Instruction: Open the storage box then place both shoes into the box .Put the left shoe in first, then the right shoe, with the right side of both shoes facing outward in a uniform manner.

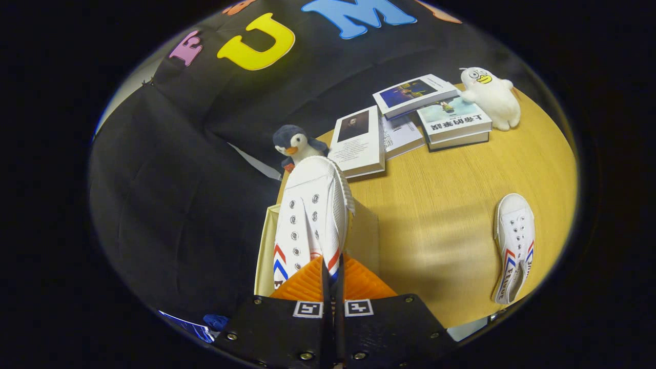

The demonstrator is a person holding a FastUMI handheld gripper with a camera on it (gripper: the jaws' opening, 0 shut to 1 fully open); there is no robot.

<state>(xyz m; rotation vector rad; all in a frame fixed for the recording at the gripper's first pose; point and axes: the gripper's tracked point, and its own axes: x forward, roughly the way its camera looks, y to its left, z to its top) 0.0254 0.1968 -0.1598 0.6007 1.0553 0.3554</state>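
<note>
My gripper is shut on a white canvas shoe with red and blue chevrons, its fingers pinching the shoe's heel end. The shoe points away from me, toe up toward the penguin toy, and hangs over the pale storage box, whose walls show on both sides of it. The second white shoe of the same kind lies flat on the wooden table well to the right of the fingers, toe pointing away.
Beyond the shoe's toe stands a small penguin plush. Several books lie at the far side of the table, with a white duck plush beside them. The black cloth wall hangs to the left of the box.
</note>
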